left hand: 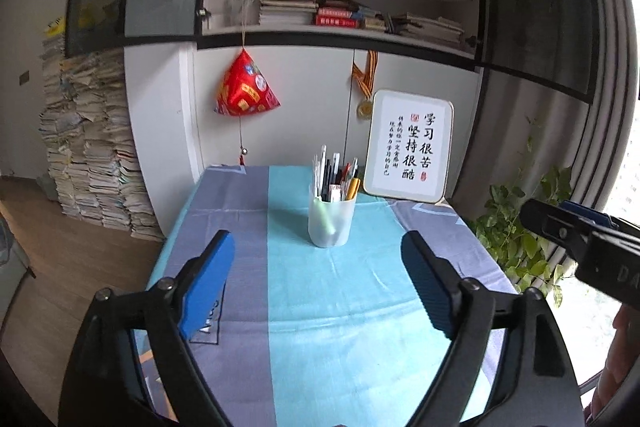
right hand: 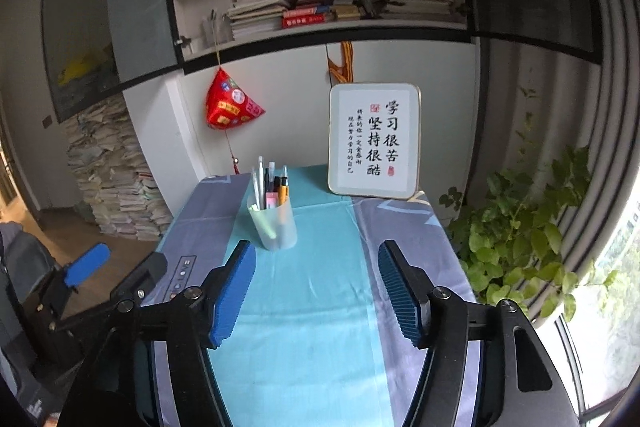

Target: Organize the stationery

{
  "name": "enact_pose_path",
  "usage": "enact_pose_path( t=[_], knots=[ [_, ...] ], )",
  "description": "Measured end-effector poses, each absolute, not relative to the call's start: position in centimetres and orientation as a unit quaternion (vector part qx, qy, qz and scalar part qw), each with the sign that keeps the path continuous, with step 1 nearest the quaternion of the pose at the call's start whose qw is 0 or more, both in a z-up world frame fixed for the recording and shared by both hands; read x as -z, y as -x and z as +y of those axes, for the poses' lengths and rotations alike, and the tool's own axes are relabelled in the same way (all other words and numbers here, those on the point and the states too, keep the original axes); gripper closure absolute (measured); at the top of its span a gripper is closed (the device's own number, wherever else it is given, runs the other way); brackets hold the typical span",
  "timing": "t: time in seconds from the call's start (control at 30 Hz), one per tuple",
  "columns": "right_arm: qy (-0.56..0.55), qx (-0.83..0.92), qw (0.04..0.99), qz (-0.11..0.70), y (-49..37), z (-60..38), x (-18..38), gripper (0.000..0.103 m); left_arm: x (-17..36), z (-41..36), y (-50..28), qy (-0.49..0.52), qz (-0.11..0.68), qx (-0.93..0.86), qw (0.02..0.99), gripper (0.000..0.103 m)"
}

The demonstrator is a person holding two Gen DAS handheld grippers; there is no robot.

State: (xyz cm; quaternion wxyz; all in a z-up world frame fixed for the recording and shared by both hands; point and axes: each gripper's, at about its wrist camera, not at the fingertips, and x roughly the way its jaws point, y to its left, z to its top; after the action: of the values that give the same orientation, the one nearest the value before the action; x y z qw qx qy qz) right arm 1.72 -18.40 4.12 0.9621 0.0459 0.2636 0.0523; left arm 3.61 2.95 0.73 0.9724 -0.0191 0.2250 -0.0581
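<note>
Task judged essentially complete: pens point(left hand: 335, 174) stand gathered in the translucent cup point(left hand: 331, 223) on the bench point(left hand: 360, 307), and no loose stationery shows on the cloth. The left tool point(left hand: 318, 281) and right tool point(right hand: 317, 291) both stand open and empty. The cup sits ahead of both, well apart, untouched.

The desk point(left hand: 224, 211), in the middle of the frame, has a cloth point(left hand: 320, 291) with blue and purple stripes, and on it stand a see-through cup point(left hand: 331, 219) full of pens point(left hand: 336, 175) and, further back to the right, a white sign point(left hand: 410, 147) with black writing.
</note>
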Motion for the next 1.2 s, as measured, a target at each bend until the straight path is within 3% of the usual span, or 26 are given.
enact_pose_path(
  t=[0.2,0.33,1.2],
  knots=[
    [-0.051,-0.052,0.97,0.233,2.4,-18.9,-5.4,0.023,-2.3,2.6,-0.1,0.01,0.209,0.048,0.977,0.003],
    [-0.044,-0.05,0.975,0.213,4.7,-18.8,-6.0,0.019,-3.2,2.2,2.2,-0.003,0.181,0.041,0.983,0.001],
    [-0.07,-0.052,0.979,0.184,8.4,-20.6,-6.9,0.018,-5.0,0.9,5.8,-0.028,0.147,0.038,0.988,0.001]
  ],
)
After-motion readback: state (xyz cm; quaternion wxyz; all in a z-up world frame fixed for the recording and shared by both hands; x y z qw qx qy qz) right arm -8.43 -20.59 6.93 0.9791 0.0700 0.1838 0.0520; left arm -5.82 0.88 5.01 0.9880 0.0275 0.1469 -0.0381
